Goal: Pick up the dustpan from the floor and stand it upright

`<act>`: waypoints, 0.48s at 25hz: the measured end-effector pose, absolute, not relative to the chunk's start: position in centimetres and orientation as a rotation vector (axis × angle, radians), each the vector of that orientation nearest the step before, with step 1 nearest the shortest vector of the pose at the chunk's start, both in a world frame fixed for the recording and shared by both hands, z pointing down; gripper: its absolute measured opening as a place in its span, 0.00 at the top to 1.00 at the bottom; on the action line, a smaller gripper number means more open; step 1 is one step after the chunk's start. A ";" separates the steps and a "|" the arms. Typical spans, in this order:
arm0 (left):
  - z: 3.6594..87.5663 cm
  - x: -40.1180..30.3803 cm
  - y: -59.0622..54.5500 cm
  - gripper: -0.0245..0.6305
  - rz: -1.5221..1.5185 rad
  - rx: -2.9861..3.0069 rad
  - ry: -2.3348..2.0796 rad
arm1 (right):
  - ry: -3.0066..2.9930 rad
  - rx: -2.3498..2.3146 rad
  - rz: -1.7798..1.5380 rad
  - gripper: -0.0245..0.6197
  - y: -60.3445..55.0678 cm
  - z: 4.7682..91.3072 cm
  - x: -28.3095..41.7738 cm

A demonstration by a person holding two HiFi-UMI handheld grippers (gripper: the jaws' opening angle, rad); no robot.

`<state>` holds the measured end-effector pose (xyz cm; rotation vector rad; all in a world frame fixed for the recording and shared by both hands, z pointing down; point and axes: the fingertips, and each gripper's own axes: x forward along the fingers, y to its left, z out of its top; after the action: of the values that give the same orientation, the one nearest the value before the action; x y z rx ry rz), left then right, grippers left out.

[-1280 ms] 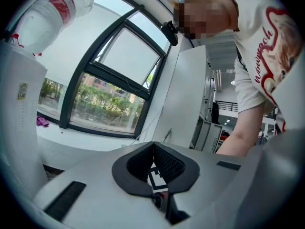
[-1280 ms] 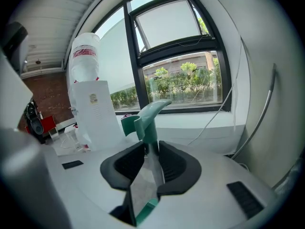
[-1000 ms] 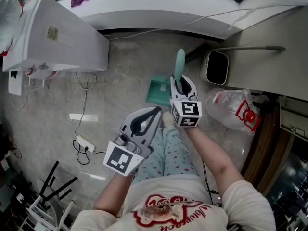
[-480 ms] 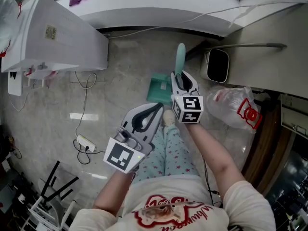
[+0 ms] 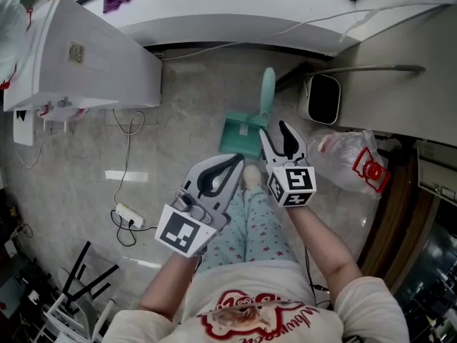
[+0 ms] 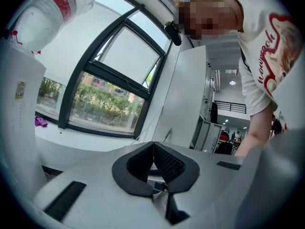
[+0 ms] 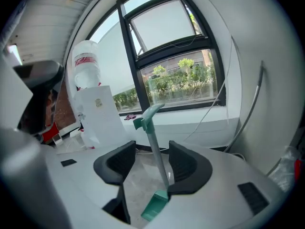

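The teal dustpan (image 5: pixel 240 135) stands upright on the stone floor, its long handle (image 5: pixel 268 91) rising toward me. In the right gripper view the handle (image 7: pixel 155 144) shows through the gap between the jaws, with the pan (image 7: pixel 155 206) below. My right gripper (image 5: pixel 275 131) is just short of the dustpan. Its jaws have just been opening and now stand wide apart, and the pads (image 7: pixel 119 163) press on nothing. My left gripper (image 5: pixel 230 163) hovers lower left of it, shut and empty, its pads (image 6: pixel 164 162) meeting at the tip.
A white cabinet (image 5: pixel 93 56) stands at the left and a window ledge (image 5: pixel 235 13) runs along the back. A white box (image 5: pixel 323 100) and a plastic bag (image 5: pixel 350 161) lie right of the dustpan. A power strip (image 5: pixel 127 213) with cords lies lower left, near black chair legs (image 5: pixel 78 277).
My right gripper has let go of the dustpan handle, opened wide and drawn back toward me. The dustpan stays standing. The left gripper has not moved.
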<state>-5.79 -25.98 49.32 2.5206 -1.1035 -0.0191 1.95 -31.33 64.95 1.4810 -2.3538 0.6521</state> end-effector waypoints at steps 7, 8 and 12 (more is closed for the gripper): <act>48.3 -5.0 -26.0 0.93 -0.044 2.543 -1.077 | -2.415 1.623 0.590 0.84 -29.9 57.1 3.3; 48.1 -4.8 -26.0 0.93 -0.046 2.550 -1.069 | -2.426 1.624 0.571 0.90 -29.8 56.0 3.0; 46.9 -3.9 -26.1 0.93 -0.047 2.569 -1.055 | -2.493 1.607 0.574 0.90 -29.6 52.3 1.4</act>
<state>-3.89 -26.07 46.89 2.5691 -1.0553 -0.0465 1.39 -29.55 52.27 1.6068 -2.4928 0.5739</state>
